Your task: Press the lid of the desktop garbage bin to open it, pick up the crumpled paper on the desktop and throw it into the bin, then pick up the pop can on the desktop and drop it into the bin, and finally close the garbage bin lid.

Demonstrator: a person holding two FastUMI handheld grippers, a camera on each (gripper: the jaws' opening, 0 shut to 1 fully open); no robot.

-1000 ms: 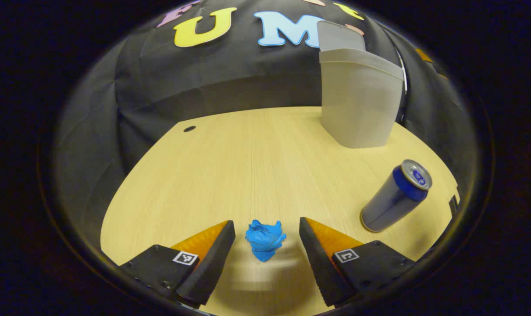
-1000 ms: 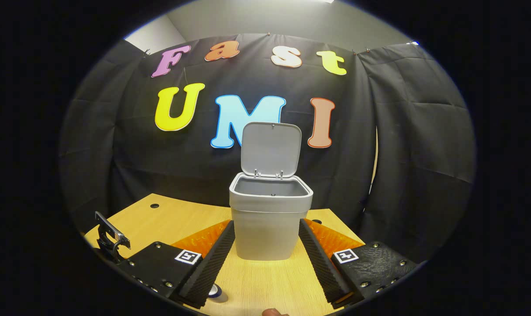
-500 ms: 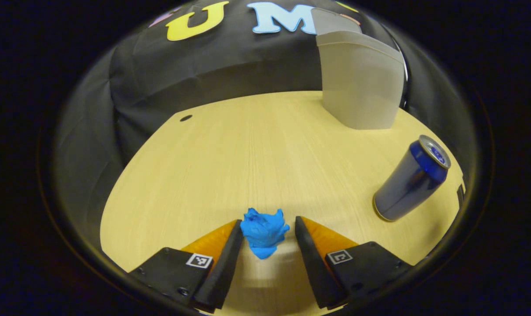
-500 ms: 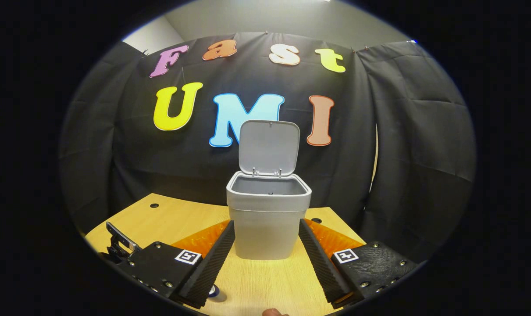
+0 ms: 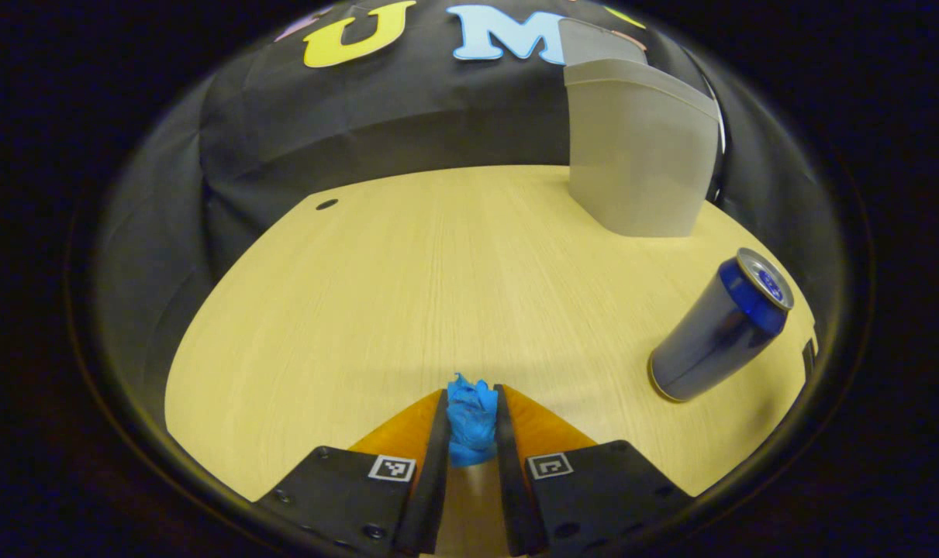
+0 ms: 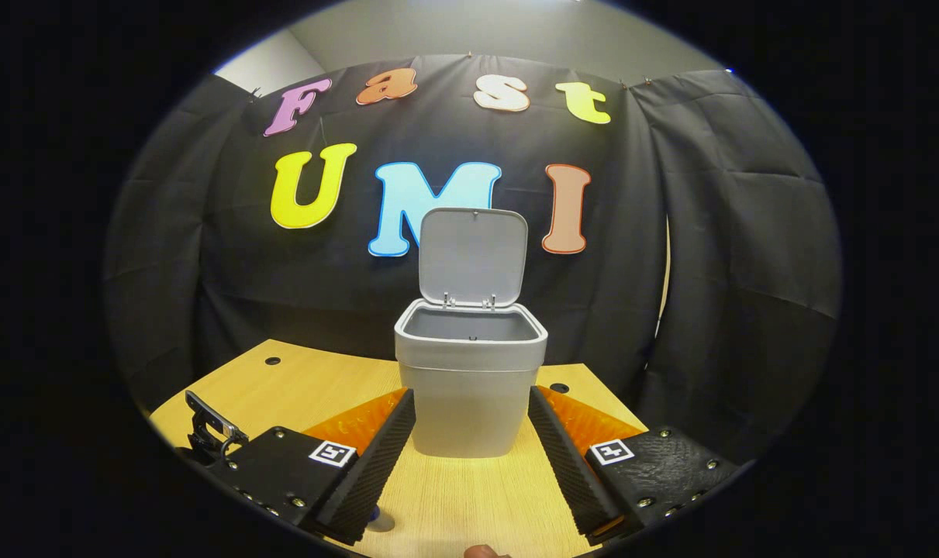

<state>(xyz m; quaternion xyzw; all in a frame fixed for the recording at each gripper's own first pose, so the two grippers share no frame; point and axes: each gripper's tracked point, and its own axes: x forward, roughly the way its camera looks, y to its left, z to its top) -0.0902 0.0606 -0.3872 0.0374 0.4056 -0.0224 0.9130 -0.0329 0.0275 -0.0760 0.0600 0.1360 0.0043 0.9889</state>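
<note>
In the left gripper view my left gripper is shut on the blue crumpled paper, both fingers pressing its sides just above the desk. A blue pop can stands to the right, and the grey garbage bin sits at the far right of the desk. In the right gripper view the bin stands straight ahead with its lid raised upright and its inside showing no contents. My right gripper is open in front of the bin, its fingers wide apart and holding nothing.
The wooden desk has a small round hole near its far left edge. In the right gripper view part of the left gripper shows at the lower left, and a second desk hole lies right of the bin.
My left gripper's fingers have closed from wide apart onto the blue paper, squeezing it narrower. The right gripper has barely moved, staying open before the bin.
</note>
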